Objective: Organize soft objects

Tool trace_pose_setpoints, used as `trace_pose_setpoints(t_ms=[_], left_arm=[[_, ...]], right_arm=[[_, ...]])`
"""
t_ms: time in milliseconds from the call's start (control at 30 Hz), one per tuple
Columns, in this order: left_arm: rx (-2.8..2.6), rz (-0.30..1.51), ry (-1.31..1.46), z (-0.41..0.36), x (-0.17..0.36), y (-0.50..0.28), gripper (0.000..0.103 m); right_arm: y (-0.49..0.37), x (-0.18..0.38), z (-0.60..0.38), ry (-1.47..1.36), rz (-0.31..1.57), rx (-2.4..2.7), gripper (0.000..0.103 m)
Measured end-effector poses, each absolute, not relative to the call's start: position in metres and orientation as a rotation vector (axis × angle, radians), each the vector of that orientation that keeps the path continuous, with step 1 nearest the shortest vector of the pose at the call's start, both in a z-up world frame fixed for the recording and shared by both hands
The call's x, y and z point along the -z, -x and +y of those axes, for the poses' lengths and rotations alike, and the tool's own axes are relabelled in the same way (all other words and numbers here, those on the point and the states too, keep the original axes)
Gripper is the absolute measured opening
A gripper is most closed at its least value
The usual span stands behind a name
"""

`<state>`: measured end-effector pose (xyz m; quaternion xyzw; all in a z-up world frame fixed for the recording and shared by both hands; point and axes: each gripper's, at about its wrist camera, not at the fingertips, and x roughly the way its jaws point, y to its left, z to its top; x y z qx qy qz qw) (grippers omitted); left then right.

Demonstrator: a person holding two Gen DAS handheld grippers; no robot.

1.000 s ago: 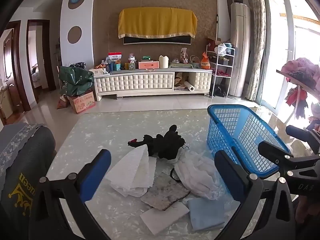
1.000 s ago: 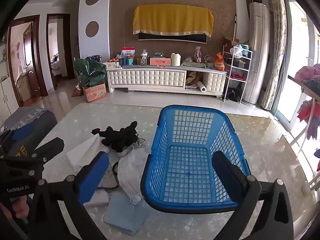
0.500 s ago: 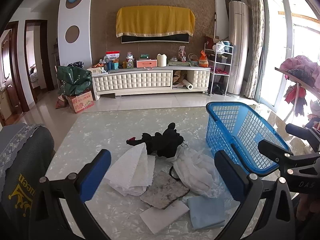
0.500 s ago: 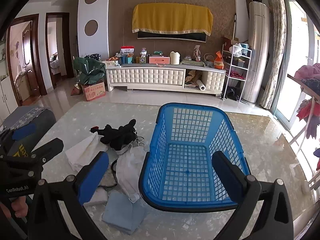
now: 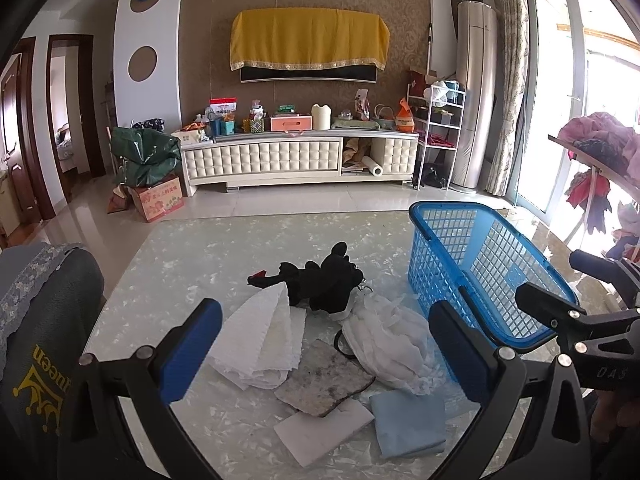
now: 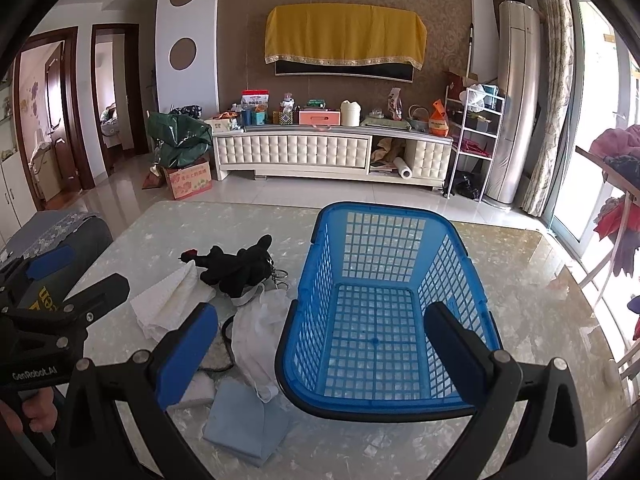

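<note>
On the marble table lies a heap of soft things: a black plush toy [image 5: 324, 284] [image 6: 240, 266], a folded white cloth [image 5: 260, 344] [image 6: 168, 300], a crumpled white fabric [image 5: 388, 344] [image 6: 260, 332], a grey mottled pad [image 5: 326, 384], a white sheet [image 5: 320, 430] and a light blue cloth [image 5: 410, 424] [image 6: 244, 420]. An empty blue plastic basket [image 5: 480, 264] [image 6: 384, 308] stands to their right. My left gripper [image 5: 324, 356] hovers open over the heap. My right gripper [image 6: 320, 356] hangs open above the basket's near rim.
A grey chair back [image 5: 36, 320] stands at the table's left edge. Beyond the table sit a white TV cabinet [image 5: 296, 156], a cardboard box [image 5: 158, 200] and a wire shelf [image 5: 438, 136]. A rack of clothes [image 5: 600, 148] is at the right.
Both views have shifted slightly; the heap and basket sit a touch higher and farther in frame. Nothing on the table has moved and both grippers stay open.
</note>
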<state>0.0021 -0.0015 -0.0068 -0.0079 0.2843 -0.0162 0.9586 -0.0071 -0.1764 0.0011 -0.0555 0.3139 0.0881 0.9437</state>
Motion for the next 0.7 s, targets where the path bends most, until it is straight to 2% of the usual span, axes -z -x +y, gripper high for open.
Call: trace_pose_setpoints(t_ms=[700], left_arm=[[0.032, 0.578, 0.016, -0.0002, 0.0074, -0.0018, 0.103]], right_arm=[[0.0082, 0.0031, -0.1776, 0.116, 0.644, -0.171, 0.103]])
